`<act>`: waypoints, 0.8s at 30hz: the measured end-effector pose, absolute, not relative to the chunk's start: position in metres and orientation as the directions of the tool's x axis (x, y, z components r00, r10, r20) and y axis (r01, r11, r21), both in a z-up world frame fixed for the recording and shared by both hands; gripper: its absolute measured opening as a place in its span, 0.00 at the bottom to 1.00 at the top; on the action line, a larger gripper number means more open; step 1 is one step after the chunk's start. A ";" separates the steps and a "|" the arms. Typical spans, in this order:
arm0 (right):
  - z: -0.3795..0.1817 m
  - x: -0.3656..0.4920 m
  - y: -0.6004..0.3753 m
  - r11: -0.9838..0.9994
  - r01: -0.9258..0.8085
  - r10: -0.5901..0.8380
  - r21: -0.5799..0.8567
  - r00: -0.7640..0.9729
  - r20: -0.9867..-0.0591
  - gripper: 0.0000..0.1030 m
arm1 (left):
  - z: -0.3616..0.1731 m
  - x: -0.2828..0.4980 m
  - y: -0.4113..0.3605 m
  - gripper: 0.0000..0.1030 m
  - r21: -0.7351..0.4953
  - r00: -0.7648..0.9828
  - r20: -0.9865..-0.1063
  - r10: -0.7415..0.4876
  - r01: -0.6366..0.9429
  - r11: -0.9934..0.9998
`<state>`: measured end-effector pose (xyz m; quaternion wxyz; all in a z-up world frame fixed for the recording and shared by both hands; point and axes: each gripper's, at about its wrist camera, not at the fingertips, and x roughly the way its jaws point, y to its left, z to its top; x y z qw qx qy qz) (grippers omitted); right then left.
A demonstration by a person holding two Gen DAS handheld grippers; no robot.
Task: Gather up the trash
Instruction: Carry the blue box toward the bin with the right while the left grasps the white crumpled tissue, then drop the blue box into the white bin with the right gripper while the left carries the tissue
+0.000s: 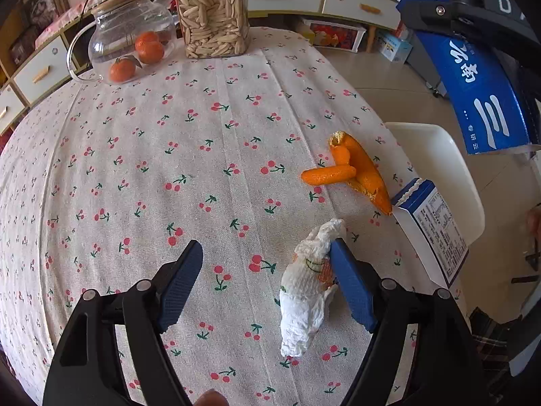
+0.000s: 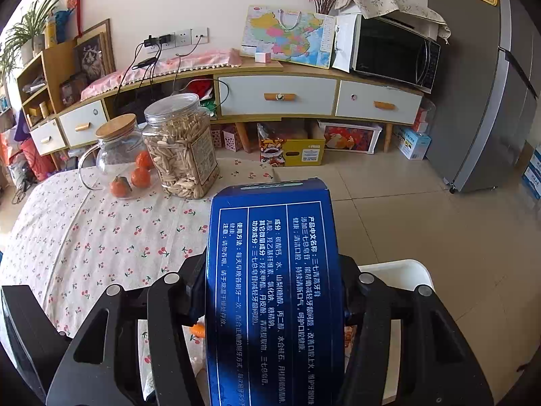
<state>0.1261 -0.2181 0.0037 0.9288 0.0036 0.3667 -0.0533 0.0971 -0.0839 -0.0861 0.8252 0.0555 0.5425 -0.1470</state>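
Cream tablecloth (image 1: 203,155) with red cherry print; orange peel (image 1: 355,172) beyond fingers; white tissue (image 1: 304,304); blue toothpaste box (image 2: 274,287).

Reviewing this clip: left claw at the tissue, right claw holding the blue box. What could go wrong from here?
1. The left claw is open with the tissue against only one finger; closing off-centre may push it aside or pinch the tablecloth.
2. The small carton overhangs the table edge; a nudge could tip it off.
3. The right claw grips the blue box by its sides; the hollow box may crush or slip.
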 end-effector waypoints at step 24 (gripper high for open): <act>0.011 0.119 -0.240 0.993 0.111 -0.055 0.041 0.738 -0.672 0.51 | -0.071 0.101 -0.065 0.37 -0.103 0.422 -0.884 -0.203 0.248 0.963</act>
